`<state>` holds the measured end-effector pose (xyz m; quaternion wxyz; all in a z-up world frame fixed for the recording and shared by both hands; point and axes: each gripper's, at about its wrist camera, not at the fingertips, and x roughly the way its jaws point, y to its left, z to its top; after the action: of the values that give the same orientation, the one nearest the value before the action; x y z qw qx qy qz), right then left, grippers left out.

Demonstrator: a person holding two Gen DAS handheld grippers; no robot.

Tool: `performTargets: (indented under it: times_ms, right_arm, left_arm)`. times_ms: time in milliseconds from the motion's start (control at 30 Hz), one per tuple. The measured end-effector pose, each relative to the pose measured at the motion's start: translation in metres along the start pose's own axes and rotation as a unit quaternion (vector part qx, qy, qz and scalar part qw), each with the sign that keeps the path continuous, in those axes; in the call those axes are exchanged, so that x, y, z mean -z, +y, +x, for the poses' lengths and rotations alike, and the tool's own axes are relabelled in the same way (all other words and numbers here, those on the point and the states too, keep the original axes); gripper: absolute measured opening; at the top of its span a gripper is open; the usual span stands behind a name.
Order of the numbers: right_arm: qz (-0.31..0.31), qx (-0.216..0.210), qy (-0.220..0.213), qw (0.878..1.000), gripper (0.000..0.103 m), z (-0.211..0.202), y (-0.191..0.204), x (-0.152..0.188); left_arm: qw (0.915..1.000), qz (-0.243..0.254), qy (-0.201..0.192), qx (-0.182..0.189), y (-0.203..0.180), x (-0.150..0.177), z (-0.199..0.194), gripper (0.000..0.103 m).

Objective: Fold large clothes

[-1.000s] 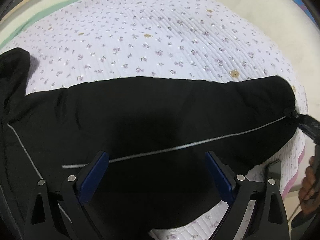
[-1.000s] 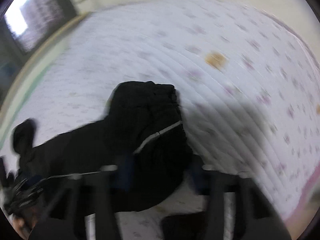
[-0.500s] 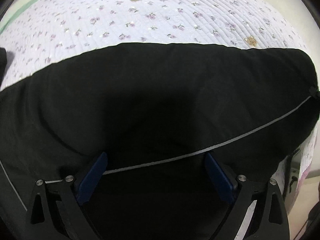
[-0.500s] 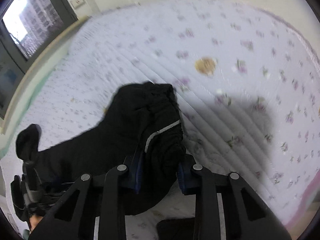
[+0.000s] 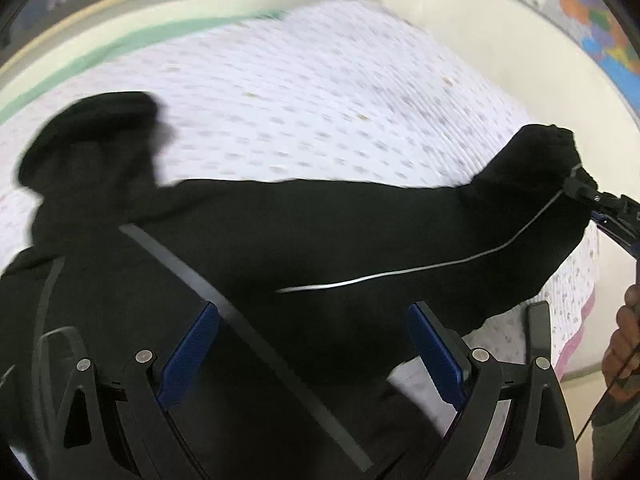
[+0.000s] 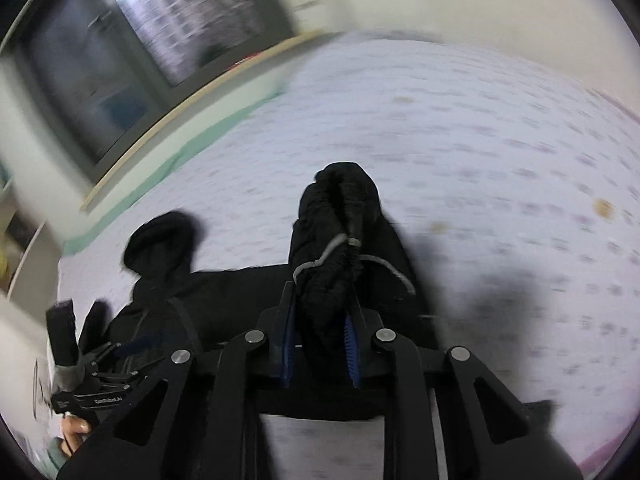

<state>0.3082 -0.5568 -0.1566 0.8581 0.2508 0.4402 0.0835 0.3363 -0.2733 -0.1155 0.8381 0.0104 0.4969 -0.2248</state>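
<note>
1. You are working over a bed with a white flower-print quilted cover (image 5: 328, 92), a dark window (image 6: 132, 32) beyond it.
2. Your right tool (image 6: 320, 332) is closing, with the bunched elastic end of the black garment with thin grey piping (image 5: 320, 240) between its pads.
3. Your left tool (image 5: 312, 344) stands wide open above the cloth, holding nothing.
4. No tidy fold shows yet; most folding looks still ahead.
</note>
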Motion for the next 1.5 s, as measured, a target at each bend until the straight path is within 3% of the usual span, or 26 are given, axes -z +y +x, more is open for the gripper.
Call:
performTargets:
  times_ms: [200, 333, 567, 700, 867, 967, 1000, 1133, 1233, 1333, 1400, 1467, 1500]
  right_arm:
    - [-0.085, -0.035, 0.035, 0.995, 0.020, 0.042, 0.131, 0.020]
    - [-0.122, -0.065, 0.061, 0.989, 0.020, 0.070, 0.197, 0.038]
    - [-0.183, -0.112, 0.144, 0.966, 0.020, 0.161, 0.314, 0.113]
    - [-0.210, -0.093, 0.193, 0.954, 0.020, 0.220, 0.349, 0.158]
    - [-0.224, -0.058, 0.225, 0.947, 0.021, 0.260, 0.349, 0.195]
    - [-0.243, -0.066, 0.227, 0.941, 0.033, 0.252, 0.347, 0.194]
    - [-0.243, -0.073, 0.226, 0.940, 0.041, 0.244, 0.344, 0.190]
    - [-0.219, -0.086, 0.188, 0.954, 0.057, 0.188, 0.305, 0.152]
    - [-0.198, -0.054, 0.162, 0.965, 0.057, 0.158, 0.266, 0.130]
    - [-0.170, -0.021, 0.153, 0.973, 0.058, 0.139, 0.226, 0.115]
    - [-0.155, 0.002, 0.147, 0.977, 0.058, 0.132, 0.202, 0.107]
    - [-0.150, 0.018, 0.147, 0.978, 0.058, 0.128, 0.188, 0.106]
    - [-0.149, 0.029, 0.147, 0.977, 0.058, 0.126, 0.179, 0.106]
  left_arm:
    - [0.9976, -0.047, -0.024, -0.045, 0.084, 0.024, -0.061, 0.095]
    - [0.9936, -0.084, -0.031, -0.068, 0.139, 0.050, -0.093, 0.095]
    - [0.9832, -0.148, -0.032, -0.102, 0.216, 0.097, -0.118, 0.095]
    - [0.9783, -0.167, -0.030, -0.119, 0.243, 0.116, -0.123, 0.095]
    - [0.9782, -0.172, -0.013, -0.115, 0.261, 0.130, -0.117, 0.095]
    - [0.9794, -0.178, -0.005, -0.095, 0.263, 0.128, -0.106, 0.095]
    - [0.9804, -0.178, -0.005, -0.085, 0.262, 0.127, -0.103, 0.095]
    - [0.9826, -0.184, -0.005, -0.023, 0.260, 0.111, -0.082, 0.095]
    - [0.9785, -0.204, -0.004, 0.033, 0.258, 0.095, -0.056, 0.095]
    - [0.9742, -0.220, 0.011, 0.048, 0.255, 0.083, -0.024, 0.095]
    - [0.9730, -0.224, 0.024, 0.052, 0.253, 0.078, -0.005, 0.091]
    - [0.9711, -0.228, 0.048, 0.051, 0.252, 0.075, 0.014, 0.065]
    - [0.9689, -0.233, 0.059, 0.059, 0.252, 0.075, 0.025, 0.056]
